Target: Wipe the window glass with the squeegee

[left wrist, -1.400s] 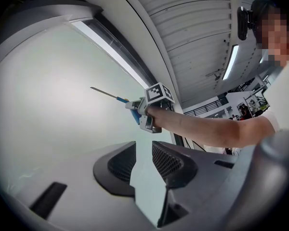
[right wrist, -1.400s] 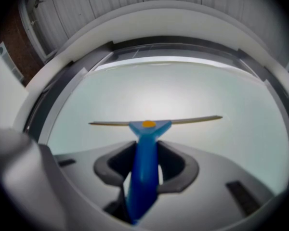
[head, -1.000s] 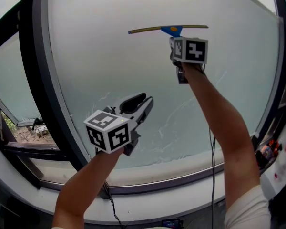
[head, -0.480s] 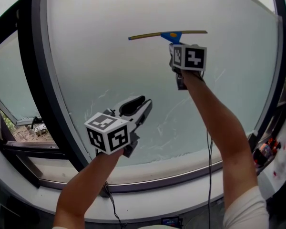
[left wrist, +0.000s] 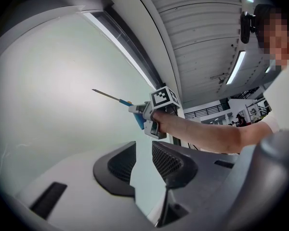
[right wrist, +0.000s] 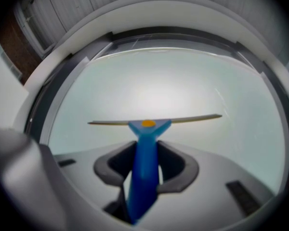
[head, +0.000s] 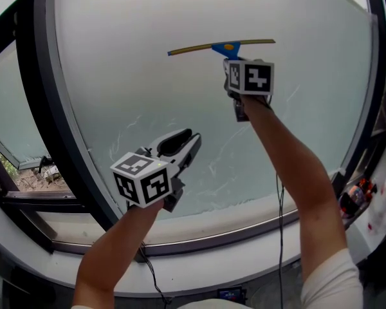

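While the squeegee (head: 222,46) works the far glass (head: 148,89), near streaks (head: 225,153) suggest wiping is unfinished.
Right gripper (right wrist: 145,163) clamps its handle; left gripper (left wrist: 143,159) gapes, empty.

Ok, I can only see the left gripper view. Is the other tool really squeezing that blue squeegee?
Observer: Yes. In the right gripper view the right tool has its jaws closed on the squeegee, gripping its blue handle.
Operator: Is the wiper part straight across?
Observer: Almost. In the head view the blade runs nearly level, with its left end a little lower.
Operator: Are there any marks on the window?
Observer: The head view shows thin white streaks low on the glass, below the squeegee.
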{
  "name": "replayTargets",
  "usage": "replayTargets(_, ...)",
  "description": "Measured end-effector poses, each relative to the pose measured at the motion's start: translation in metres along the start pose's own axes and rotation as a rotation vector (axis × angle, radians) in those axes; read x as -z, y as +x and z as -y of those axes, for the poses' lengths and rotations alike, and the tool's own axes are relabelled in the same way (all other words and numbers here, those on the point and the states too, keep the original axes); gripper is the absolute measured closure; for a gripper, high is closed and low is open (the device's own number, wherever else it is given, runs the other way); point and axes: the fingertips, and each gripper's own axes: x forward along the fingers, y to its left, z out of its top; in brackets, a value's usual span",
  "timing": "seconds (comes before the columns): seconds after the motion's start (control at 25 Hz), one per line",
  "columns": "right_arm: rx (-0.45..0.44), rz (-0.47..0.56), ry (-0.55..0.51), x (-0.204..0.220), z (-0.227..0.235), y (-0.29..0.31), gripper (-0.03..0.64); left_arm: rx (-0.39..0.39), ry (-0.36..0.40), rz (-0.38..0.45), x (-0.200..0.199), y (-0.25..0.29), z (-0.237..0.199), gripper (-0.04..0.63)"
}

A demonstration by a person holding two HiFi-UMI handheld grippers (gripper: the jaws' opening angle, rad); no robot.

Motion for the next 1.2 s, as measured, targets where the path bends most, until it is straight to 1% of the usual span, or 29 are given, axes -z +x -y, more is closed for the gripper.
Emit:
replayTargets(0.88, 0.017, -0.07, -0.01, 0.059, -0.004, -0.005, 0.471, 0.0, -0.064, -0.034, 0.035, -0.001, -0.006, 0.469)
replayTargets(1.2, 0.02, -0.087, 0.009, 0.078, -0.005, -0.01, 0.471, -0.002, -0.085, -0.043, 0.047, -0.001, -0.007, 0.469)
